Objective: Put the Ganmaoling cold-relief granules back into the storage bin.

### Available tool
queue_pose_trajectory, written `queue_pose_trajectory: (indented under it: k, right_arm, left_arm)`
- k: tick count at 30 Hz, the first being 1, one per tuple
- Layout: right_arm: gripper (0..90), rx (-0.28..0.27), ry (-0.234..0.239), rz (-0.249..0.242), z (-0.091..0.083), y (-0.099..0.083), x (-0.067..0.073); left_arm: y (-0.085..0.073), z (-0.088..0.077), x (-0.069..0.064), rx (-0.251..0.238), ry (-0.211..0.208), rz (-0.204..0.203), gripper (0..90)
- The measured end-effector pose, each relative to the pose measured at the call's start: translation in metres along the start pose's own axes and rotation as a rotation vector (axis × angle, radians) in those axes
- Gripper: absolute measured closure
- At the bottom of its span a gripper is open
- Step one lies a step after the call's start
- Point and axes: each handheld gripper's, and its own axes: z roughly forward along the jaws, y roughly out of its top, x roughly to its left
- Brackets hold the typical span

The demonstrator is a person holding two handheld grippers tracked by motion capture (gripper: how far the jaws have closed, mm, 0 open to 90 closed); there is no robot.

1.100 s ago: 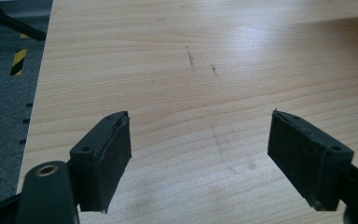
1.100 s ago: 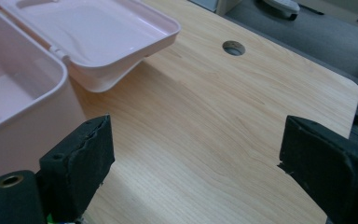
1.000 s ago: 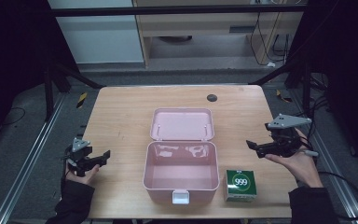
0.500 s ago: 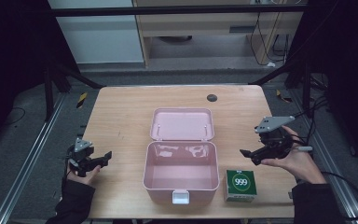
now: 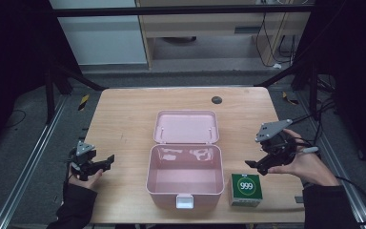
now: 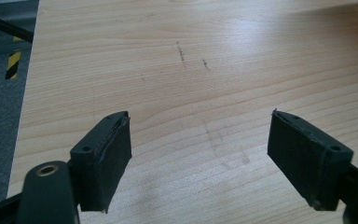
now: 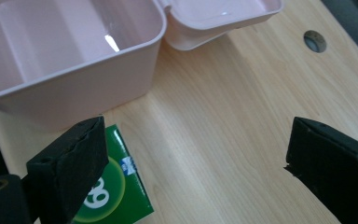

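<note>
Right hand-held gripper point(image 5: 255, 166) moved twd green box point(image 5: 246, 189), jaws apart.

Light wooden table point(image 5: 124, 119) with a small round dark hole point(image 5: 216, 99) near its far edge, grey floor point(image 5: 24, 143) around it, yellow-black striped tape point(image 5: 83, 101) on the floor at the left, pale cabinet point(image 5: 102, 33) behind

My right gripper point(image 7: 200, 172) fills the lower frame, its two black jaws spread wide over bare wooden table point(image 7: 223, 121). At upper left sits the pink box point(image 7: 70, 51), lid point(image 7: 219, 21) laid open. A green carton point(image 7: 116, 191) lies beside my left-hand jaw. A dark round hole point(image 7: 315, 40) marks the upper right.
</note>
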Motion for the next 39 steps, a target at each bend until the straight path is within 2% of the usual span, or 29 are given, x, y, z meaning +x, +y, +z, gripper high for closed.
queue_pose_trajectory:
  k: [2,4,8,16,21,39]
  right_arm:
    - [5.8,0.006,0.006,-0.016,0.0,0.001,0.001]
    - [5.7,0.022,0.036,-0.042,0.0,0.002,0.004]
    - [5.3,0.039,0.066,-0.064,0.001,0.004,0.007]
    - [4.7,0.062,0.097,-0.111,0.002,0.006,0.012]
    - [4.0,0.097,0.121,-0.148,0.004,0.007,0.016]
    - [3.6,0.177,0.179,-0.209,0.017,0.002,0.031]
  left_arm:
    - [0.0,0.0,0.0,0.0,-0.001,-0.001,21.0]
    - [0.0,0.0,0.0,0.0,-0.001,0.0,21.0]
    - [0.0,0.0,0.0,0.001,-0.001,0.0,21.0]
    - [0.0,0.0,0.0,0.004,-0.002,0.003,21.0]
    - [0.0,0.0,0.0,0.004,-0.001,0.003,21.0]
    - [0.0,0.0,-0.001,0.002,0.0,0.003,21.1]
